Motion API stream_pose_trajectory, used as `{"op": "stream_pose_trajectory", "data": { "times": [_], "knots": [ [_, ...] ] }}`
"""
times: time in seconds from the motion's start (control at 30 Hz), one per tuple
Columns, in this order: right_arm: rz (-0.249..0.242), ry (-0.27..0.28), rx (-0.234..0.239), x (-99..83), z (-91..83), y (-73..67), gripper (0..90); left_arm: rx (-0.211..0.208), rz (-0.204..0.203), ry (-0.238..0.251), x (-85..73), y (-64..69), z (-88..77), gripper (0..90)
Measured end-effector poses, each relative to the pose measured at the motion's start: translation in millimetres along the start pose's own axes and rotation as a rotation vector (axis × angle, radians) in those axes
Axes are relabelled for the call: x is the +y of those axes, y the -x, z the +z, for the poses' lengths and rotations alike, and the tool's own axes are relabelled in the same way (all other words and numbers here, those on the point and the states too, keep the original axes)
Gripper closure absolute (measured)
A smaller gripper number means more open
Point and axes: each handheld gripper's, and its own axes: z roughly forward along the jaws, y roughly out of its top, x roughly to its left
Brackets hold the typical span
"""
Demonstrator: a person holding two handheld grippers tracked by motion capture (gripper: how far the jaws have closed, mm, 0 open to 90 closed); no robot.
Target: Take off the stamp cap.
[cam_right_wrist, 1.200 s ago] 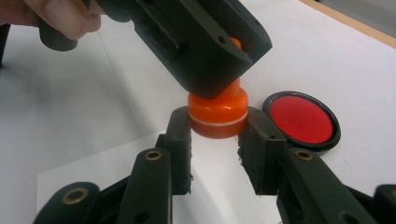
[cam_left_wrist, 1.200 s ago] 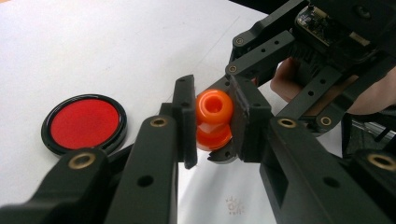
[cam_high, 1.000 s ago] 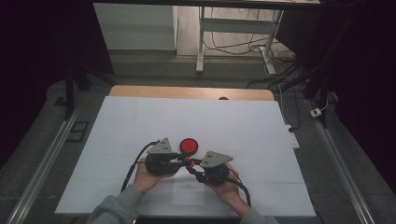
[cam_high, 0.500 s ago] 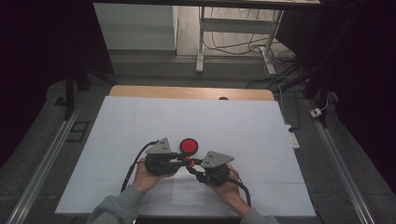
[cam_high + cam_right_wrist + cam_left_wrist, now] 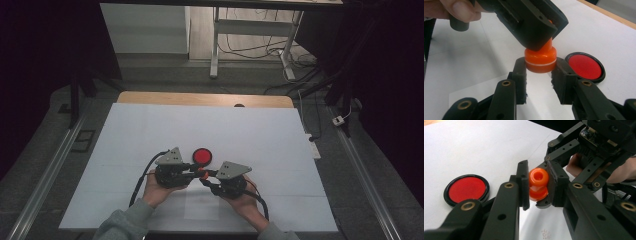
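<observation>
You are holding a small orange piece (image 5: 538, 184) between your two tools, just above the white worktop (image 5: 250, 135), near the middle of its near half. Your left tool (image 5: 537, 185) is clenching on the orange piece: its two black jaws are pressing on both sides of the narrow part, and the round hole in the top of the piece is facing the camera on that tool. Your right tool (image 5: 539, 66) is clenching on the same piece too, with its jaws squeezing the wide bottom part, the part with a thin pale line running around it. In the high view the two tools are meeting tip to tip, with your left hand (image 5: 159, 190) coming in from the near left and your right hand (image 5: 240, 197) coming in from the near right. A round red disc (image 5: 202, 156) with a black rim is lying flat on the worktop just beyond the tools, on the far side, close to the orange piece but not touching it. A black cable (image 5: 142, 177) is trailing from the left tool back toward you.
</observation>
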Motion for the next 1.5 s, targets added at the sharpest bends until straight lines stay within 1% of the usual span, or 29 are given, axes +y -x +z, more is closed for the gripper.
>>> {"op": "stream_pose_trajectory", "data": {
  "times": [0.2, 0.43, 0.47, 0.5, 0.53, 0.57, 0.6, 0.63, 0.67, 0.73, 0.77, 0.87, 0.93, 1.07, 1.3, 1.43, 1.5],
  "knots": [
    [0.005, 0.008, -0.001, -0.5, -0.3, 0.4, 65.4, 0.005, -0.003, 0.007, -0.2, 0.4, -0.3, 73.5],
    [0.000, 0.011, -0.005, -0.4, -0.5, 0.0, 65.4, 0.005, -0.005, 0.012, -0.2, 0.2, -0.5, 73.5],
    [0.005, 0.017, -0.007, -0.6, -0.3, 0.0, 65.4, 0.014, -0.003, 0.022, -0.2, 0.5, -1.1, 73.5],
    [0.006, 0.004, -0.009, -0.8, -0.4, 0.7, 65.5, 0.063, 0.000, 0.058, 0.4, 0.1, -6.2, 73.5],
    [-0.012, -0.031, -0.008, -3.5, 1.8, 1.4, 65.5, 0.064, -0.023, 0.090, 2.3, -4.9, -14.2, 73.5],
    [-0.013, -0.046, -0.018, -8.3, 3.4, 1.7, 65.5, 0.060, -0.040, 0.109, 3.1, -10.2, -22.4, 73.5],
    [0.009, -0.028, -0.023, -11.4, 3.2, 3.0, 65.5, 0.064, -0.047, 0.115, 2.3, -13.8, -27.8, 73.5],
    [0.030, -0.007, -0.021, -9.9, 1.9, 4.6, 65.5, 0.070, -0.052, 0.113, 0.3, -16.0, -30.2, 73.5],
    [0.030, 0.009, -0.026, -6.0, -0.3, 5.2, 65.5, 0.070, -0.056, 0.103, -1.5, -17.1, -30.0, 73.5],
    [0.021, 0.019, -0.032, -1.4, -3.8, 5.2, 65.5, 0.061, -0.057, 0.087, -3.2, -17.4, -25.5, 73.4],
    [0.015, 0.017, -0.037, -1.6, -4.9, 5.8, 65.4, 0.053, -0.055, 0.080, -2.8, -16.6, -23.3, 73.4],
    [0.028, 0.017, -0.046, -4.3, -6.5, 8.5, 65.4, 0.046, -0.045, 0.070, -1.9, -14.0, -20.6, 73.4],
    [0.032, 0.016, -0.048, -5.3, -7.3, 9.8, 65.4, 0.051, -0.041, 0.068, -2.0, -13.4, -20.7, 73.4],
    [0.040, 0.014, -0.056, -7.5, -9.3, 12.8, 65.3, 0.051, -0.046, 0.060, -2.8, -14.8, -20.1, 73.4],
    [0.067, 0.025, -0.082, -13.0, -15.2, 22.7, 65.3, 0.049, -0.046, 0.055, -3.5, -15.0, -18.8, 73.3],
    [0.074, 0.014, -0.099, -16.1, -19.4, 26.8, 65.3, 0.050, -0.050, 0.053, -3.7, -15.8, -18.8, 73.3],
    [0.085, 0.022, -0.097, -17.7, -21.7, 28.2, 65.3, 0.050, -0.050, 0.048, -4.2, -16.1, -18.6, 73.3]
  ]
}}
